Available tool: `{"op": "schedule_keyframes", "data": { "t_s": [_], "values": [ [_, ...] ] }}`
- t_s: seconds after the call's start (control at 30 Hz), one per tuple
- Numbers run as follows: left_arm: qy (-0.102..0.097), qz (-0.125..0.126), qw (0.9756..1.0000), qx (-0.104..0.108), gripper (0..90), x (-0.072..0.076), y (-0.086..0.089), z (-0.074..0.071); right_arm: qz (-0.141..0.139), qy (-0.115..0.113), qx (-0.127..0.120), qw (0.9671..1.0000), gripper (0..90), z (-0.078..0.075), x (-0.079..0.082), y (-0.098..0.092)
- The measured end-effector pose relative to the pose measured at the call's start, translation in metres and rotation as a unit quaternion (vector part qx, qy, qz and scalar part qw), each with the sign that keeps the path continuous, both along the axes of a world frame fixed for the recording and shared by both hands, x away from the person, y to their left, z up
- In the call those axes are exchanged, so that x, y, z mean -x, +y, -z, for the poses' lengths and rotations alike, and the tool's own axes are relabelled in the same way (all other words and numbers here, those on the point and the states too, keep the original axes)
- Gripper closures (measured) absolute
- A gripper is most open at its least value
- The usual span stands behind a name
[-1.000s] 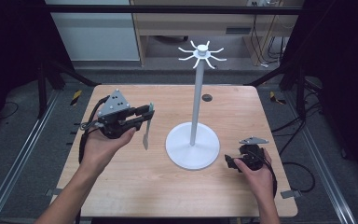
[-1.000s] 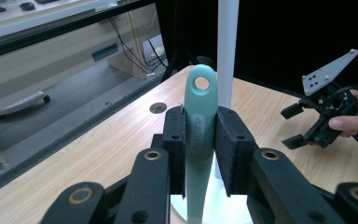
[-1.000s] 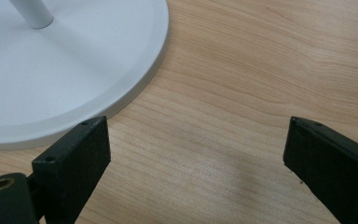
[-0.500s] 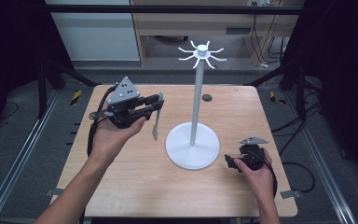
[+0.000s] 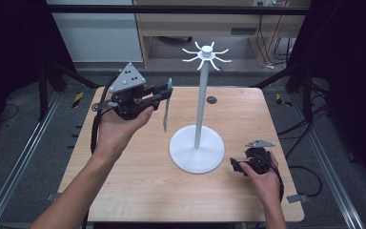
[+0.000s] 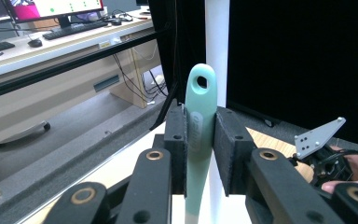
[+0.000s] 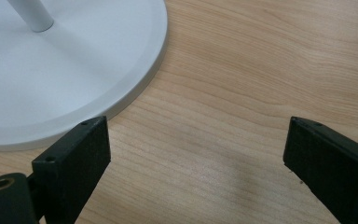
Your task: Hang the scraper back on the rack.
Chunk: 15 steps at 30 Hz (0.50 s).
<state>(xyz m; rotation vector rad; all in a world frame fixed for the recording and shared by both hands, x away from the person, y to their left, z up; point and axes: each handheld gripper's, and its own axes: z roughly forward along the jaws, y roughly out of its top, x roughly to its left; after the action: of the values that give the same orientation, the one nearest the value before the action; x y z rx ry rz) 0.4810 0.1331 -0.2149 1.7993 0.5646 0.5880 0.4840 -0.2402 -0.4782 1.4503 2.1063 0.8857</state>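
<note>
Utensil [image 5: 166, 107] vertical (hanging hole up)

Mint-green utensil [image 6: 199, 140], white stand [image 5: 197, 155], light wood-grain table [image 5: 138, 186], black fingers [image 6: 230, 147]

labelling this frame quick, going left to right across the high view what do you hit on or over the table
left gripper → utensil hanging from its jaws → white stand → right gripper
</note>
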Motion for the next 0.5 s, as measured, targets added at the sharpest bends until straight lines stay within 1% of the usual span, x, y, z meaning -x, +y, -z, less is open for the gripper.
{"op": "schedule_keyframes", "data": {
  "t_s": [0.03, 0.07, 0.13, 0.17, 0.2, 0.27, 0.33, 0.37, 0.43, 0.47, 0.5],
  "values": [
    [0.000, 0.002, 1.0000, -0.001, 76.7, -0.001, 0.000, -0.001, 0.000, 0.000, 0.000, 1.0000, 7.7, 0.000, 0.000, 0.000],
    [-0.001, 0.001, 1.0000, 0.002, 82.1, -0.001, 0.000, -0.001, -0.001, -0.002, 0.006, 1.0000, 7.7, 0.001, 0.000, 0.000],
    [0.003, 0.001, 1.0000, 0.002, 83.2, -0.003, 0.000, 0.000, -0.002, 0.001, 0.002, 1.0000, 7.7, 0.000, 0.000, 0.000],
    [0.009, 0.003, 1.0000, 0.000, 83.4, -0.004, -0.001, 0.002, 0.000, -0.001, 0.004, 1.0000, 7.7, 0.000, 0.000, 0.000],
    [0.003, -0.002, 0.9999, -0.011, 83.6, -0.005, -0.002, 0.004, 0.000, -0.001, 0.004, 1.0000, 7.7, 0.000, 0.000, 0.000],
    [0.001, -0.003, 0.9998, -0.021, 83.7, -0.006, -0.003, 0.008, -0.001, 0.000, 0.000, 1.0000, 7.7, 0.000, 0.000, 0.000],
    [0.003, -0.002, 0.9999, -0.015, 83.8, -0.006, -0.004, 0.010, -0.001, -0.001, 0.005, 1.0000, 7.7, 0.000, 0.000, 0.001],
    [0.004, -0.004, 1.0000, -0.008, 83.8, -0.007, -0.004, 0.009, -0.001, -0.001, 0.004, 1.0000, 7.7, 0.000, 0.000, 0.001],
    [0.003, -0.006, 1.0000, -0.001, 83.8, -0.007, -0.004, 0.006, -0.001, -0.001, 0.004, 1.0000, 7.7, 0.000, -0.001, 0.001],
    [0.001, -0.006, 1.0000, -0.001, 83.8, -0.007, -0.004, 0.004, 0.000, 0.000, 0.005, 1.0000, 7.7, 0.001, -0.001, 0.001],
    [0.004, -0.004, 1.0000, 0.003, 83.8, -0.006, -0.005, 0.003, 0.000, 0.000, 0.005, 1.0000, 7.7, 0.001, -0.001, 0.001]
  ]
}}
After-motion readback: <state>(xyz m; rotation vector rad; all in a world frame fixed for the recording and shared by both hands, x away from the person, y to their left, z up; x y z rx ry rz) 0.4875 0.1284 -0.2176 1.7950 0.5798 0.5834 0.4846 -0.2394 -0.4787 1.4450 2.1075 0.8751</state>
